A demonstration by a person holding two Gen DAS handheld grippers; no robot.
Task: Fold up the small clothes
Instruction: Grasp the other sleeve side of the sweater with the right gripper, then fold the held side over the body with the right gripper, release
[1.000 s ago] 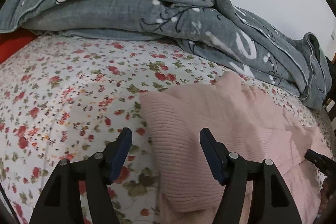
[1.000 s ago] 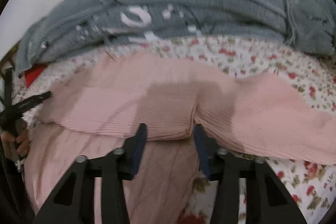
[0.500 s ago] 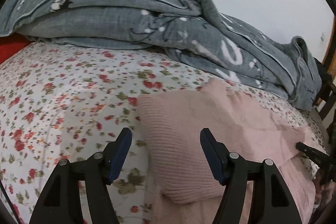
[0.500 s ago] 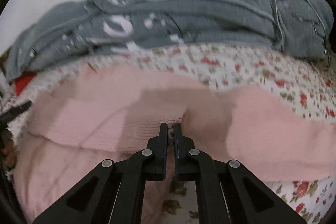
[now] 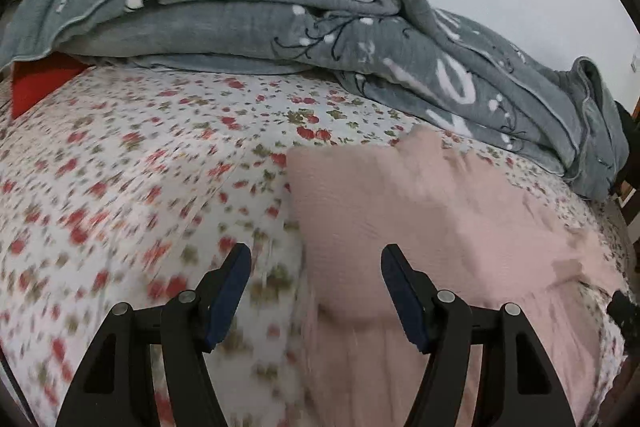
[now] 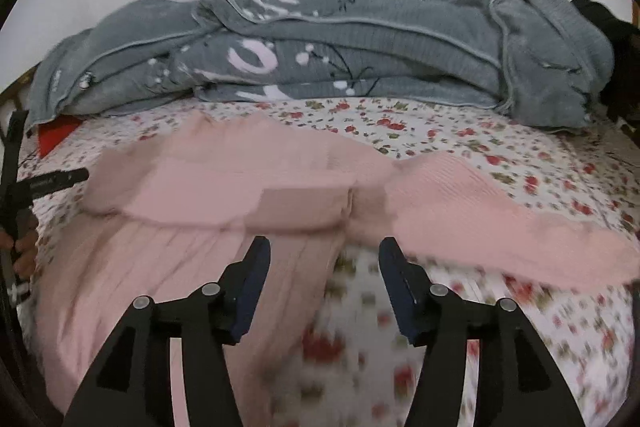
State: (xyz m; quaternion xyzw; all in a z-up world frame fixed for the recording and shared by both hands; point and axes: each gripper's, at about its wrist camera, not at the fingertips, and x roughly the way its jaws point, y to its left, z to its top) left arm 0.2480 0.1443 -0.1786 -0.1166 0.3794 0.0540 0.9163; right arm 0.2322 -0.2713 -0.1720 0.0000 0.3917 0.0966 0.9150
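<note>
Right wrist | pink garment [image 6: 224, 183] lies crosswise on bedsheet [image 6: 500, 147] | right gripper [image 6: 324, 263] apart | left gripper [image 5: 316, 271] apart

Soft, even light fills both fisheye views, edges curving into black vignette, with motion blur smearing the floral bedsheet [image 5: 120, 187] nearest the cameras.

The garment [image 5: 420, 227] is spread on the bedsheet [image 5: 140, 187], ahead of the left gripper [image 5: 316, 291] and to its right, its near edge between the parted fingers. In the right wrist view it lies ahead of the right gripper [image 6: 324, 283], extending to both sides. The blanket [image 6: 360, 55] is heaped behind the garment, far from both grippers, on the bedsheet [image 6: 500, 155].
</note>
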